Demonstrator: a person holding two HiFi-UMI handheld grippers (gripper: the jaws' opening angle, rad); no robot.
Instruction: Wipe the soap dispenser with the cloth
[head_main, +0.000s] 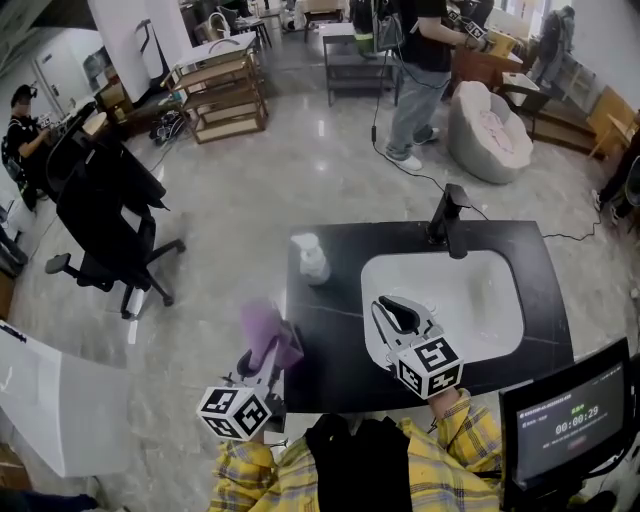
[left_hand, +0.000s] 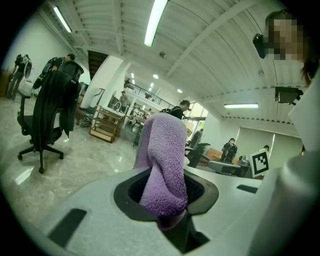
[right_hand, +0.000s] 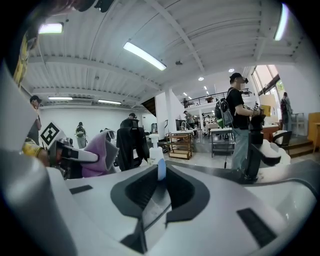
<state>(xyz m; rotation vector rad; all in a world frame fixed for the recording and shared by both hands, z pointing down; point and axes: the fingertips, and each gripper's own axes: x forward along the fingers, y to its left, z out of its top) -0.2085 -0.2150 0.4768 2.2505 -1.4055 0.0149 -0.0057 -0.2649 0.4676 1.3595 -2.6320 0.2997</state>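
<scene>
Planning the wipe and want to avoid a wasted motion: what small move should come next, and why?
Probably carry the left gripper forward and right toward the soap dispenser. Its jaws clamp the purple cloth, held at the counter's left edge, apart from the dispenser, which stands upright left of the sink.

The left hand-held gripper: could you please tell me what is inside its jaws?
A folded purple cloth is pinched there, standing up past the left hand-held gripper. It covers the pads themselves.
</scene>
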